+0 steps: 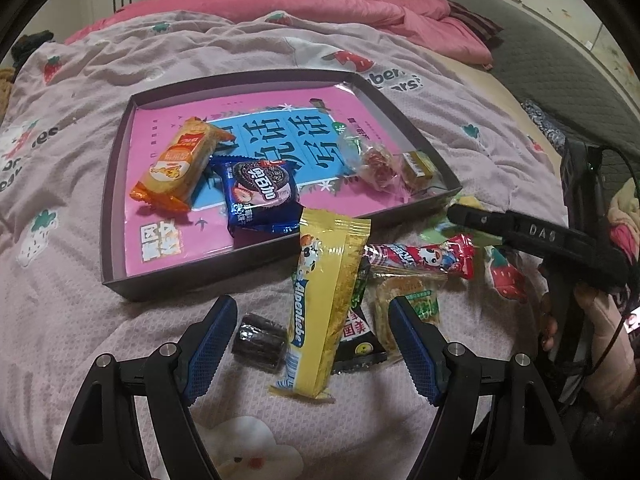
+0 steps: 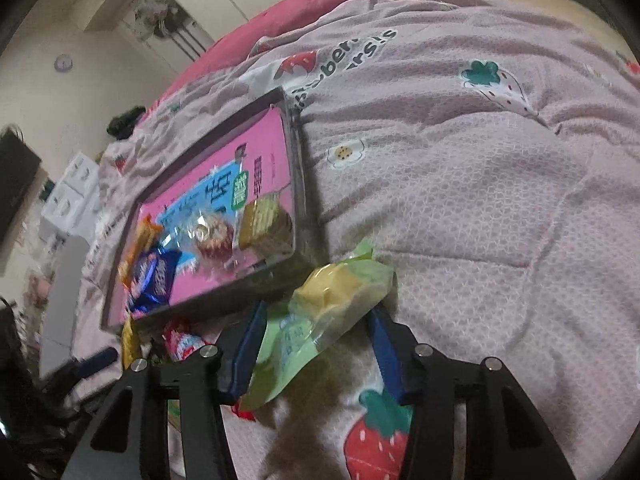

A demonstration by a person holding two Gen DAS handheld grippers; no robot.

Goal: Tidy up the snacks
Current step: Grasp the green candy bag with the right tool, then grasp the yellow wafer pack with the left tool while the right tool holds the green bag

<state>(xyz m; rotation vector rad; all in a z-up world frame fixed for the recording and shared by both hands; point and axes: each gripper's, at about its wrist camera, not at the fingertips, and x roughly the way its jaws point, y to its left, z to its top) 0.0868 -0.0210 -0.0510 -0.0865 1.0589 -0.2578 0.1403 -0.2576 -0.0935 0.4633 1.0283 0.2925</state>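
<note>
Right gripper (image 2: 316, 344) closed around a pale green snack packet (image 2: 320, 312), blue pads (image 2: 250, 344) set against both sides of the crinkled wrapper, a yellow cake showing through the film. Packet lying just outside the near right corner of the shallow purple box (image 1: 280, 246), on the quilt (image 2: 480, 200) of the bed, not yet lifted clear so far as can be judged. Left gripper (image 1: 312, 344) standing wide open and holding nothing, poised low over the loose heap: a yellow Alpenliebe stick pack (image 1: 324, 300) lying between its pads without touching either, a small dark wrapped sweet (image 1: 260, 340) just beside the left pad, a black triangular packet (image 1: 360, 344) and a clear-wrapped pastry (image 1: 394, 300) tucked beneath, a red candy tube (image 1: 420, 256) a little farther out. Already inside the box: an orange biscuit pack (image 1: 180, 164), a blue Oreo pack (image 1: 260, 196), a clear-wrapped round cake (image 1: 376, 164) and a small yellow cube (image 1: 416, 164) in the right corner. Step in hand, by the look of it: picking up the green packet for transfer into the box. Next move calling for a lift high enough to clear the box wall, a short carry over the rim, and a release onto bare pink lining rather than on top of the cake and cube crowding that corner. Thin slippery film likely to slide or twist in the grip, so a slow lift advisable.
</note>
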